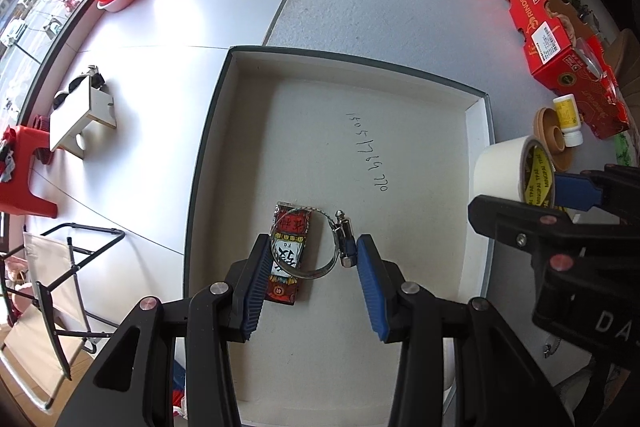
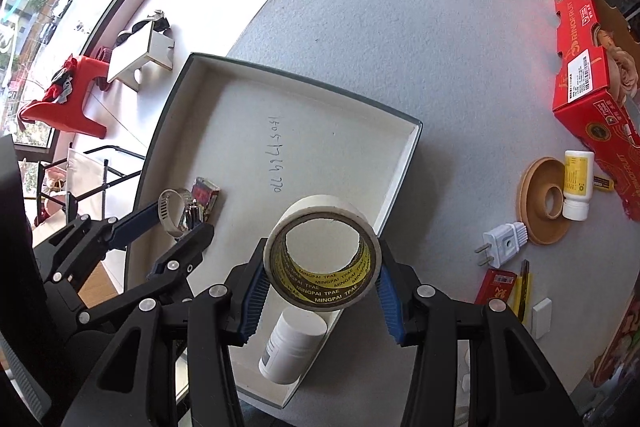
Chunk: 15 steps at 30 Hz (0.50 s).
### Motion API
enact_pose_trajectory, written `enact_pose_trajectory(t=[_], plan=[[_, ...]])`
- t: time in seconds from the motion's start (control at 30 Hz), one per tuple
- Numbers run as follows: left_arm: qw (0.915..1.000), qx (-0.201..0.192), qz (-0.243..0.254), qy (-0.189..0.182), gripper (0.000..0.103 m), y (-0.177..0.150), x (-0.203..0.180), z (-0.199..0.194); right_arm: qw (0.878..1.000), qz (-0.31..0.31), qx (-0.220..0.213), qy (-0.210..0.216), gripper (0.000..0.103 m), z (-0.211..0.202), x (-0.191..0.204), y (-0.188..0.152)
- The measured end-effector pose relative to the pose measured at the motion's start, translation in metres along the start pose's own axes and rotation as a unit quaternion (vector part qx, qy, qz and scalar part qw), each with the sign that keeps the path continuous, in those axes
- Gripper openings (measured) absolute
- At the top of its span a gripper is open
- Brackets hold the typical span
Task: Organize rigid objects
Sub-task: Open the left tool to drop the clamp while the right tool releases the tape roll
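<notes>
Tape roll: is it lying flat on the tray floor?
No. The tape roll stands on edge, clamped in the right gripper above the tray.

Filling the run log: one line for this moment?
left tool: shut on hose clamp | right tool: shut on tape roll | both above tray

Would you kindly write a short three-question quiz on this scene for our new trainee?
1. True or false: the right gripper holds the tape roll.
2. What does the left gripper hold? A) plug B) hose clamp C) bottle
3. Name the item lying in the tray under the hose clamp.

Key: 1 true; 2 B; 3 the small red packet.
</notes>
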State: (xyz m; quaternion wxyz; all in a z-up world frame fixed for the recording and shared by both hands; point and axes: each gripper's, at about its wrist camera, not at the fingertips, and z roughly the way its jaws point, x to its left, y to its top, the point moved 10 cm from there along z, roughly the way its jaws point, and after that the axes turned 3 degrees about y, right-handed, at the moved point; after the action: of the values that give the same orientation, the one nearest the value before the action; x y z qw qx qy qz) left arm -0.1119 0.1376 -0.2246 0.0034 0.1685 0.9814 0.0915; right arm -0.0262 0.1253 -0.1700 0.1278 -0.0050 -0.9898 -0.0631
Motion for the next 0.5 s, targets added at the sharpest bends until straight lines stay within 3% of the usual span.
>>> enact_pose_trajectory(t=[0.37,0.43,0.5], plan=[[0.9997,0.023,0.004,0.005,0.048,0.003,-0.011,0.014,1.000,0.002,0.018,0.005,0.050,0.022,0.000,0.012],[0.9994,0.033,0.001,0.010,0.060,0.000,-0.009,0.017,1.000,-0.005,0.024,0.006,0.050,0.025,0.001,0.011],[0.9990,0.043,-0.008,0.001,0.081,-0.004,-0.009,0.019,0.999,-0.011,0.031,0.006,0.056,0.026,0.003,0.009]])
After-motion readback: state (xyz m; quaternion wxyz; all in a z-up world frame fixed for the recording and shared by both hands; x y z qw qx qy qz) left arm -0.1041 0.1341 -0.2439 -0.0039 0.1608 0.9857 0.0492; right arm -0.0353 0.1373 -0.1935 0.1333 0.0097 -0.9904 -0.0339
